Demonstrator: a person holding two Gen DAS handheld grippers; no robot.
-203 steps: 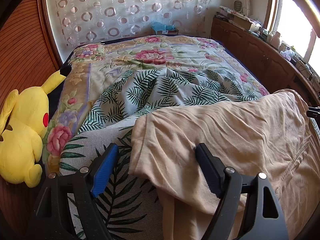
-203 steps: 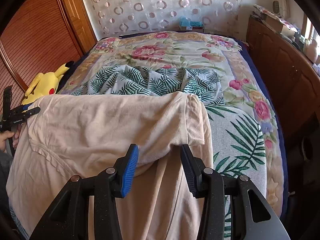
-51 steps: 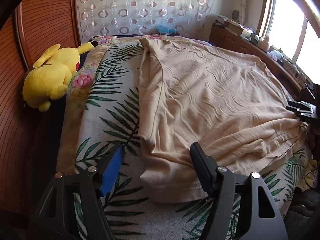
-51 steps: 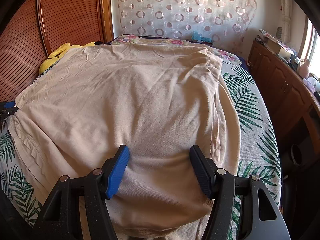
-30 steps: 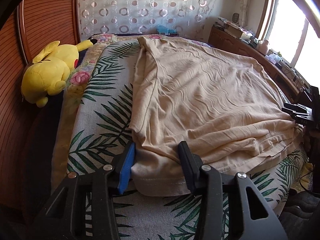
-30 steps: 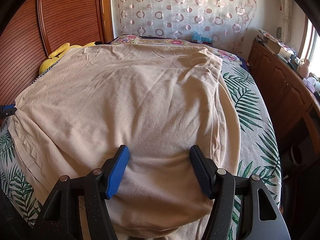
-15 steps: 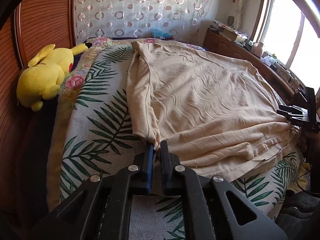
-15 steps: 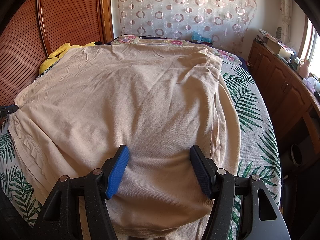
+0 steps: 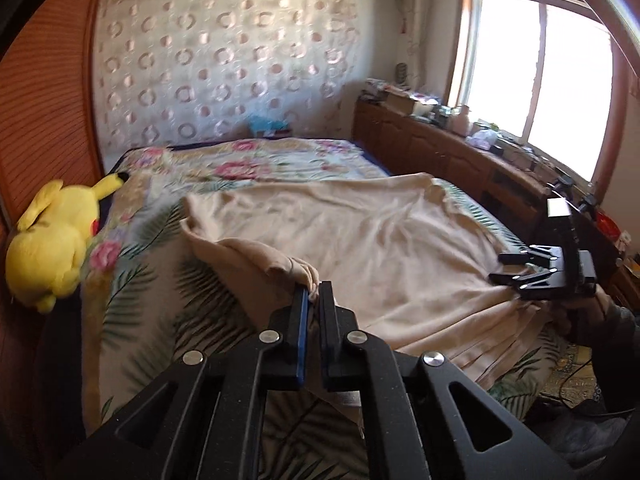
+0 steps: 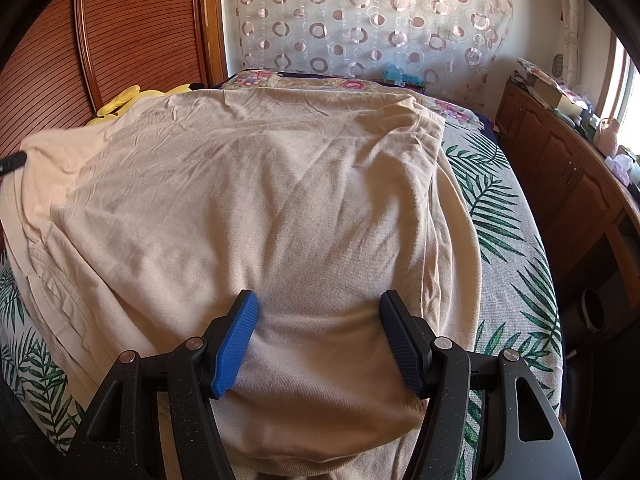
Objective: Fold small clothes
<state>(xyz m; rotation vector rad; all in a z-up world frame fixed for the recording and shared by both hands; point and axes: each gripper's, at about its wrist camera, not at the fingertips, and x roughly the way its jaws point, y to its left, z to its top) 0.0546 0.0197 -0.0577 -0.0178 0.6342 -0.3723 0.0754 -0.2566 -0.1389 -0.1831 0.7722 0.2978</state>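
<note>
Now my left tool (image 9: pixel 313 294) is pinching a thin bunch at the near-left corner of the beige garment (image 9: pixel 384 240), lifting it off the bed (image 9: pixel 132 288); the rest is lying spread over the palm-print cover. My right tool (image 10: pixel 318 320) is hanging spread over the near hem, its pads clamping nothing.

Risks, as I am judging them: only a small nip of cloth is sitting between the pads, so it may be slipping out as I carry the fold across. With nothing anchoring the right side, the whole garment could be dragging instead of folding, skewing the edge.

Against the frame a second ago: my left pads were half apart astride the flat corner; they have just been closing and are now raising it. Right tool unchanged.
</note>
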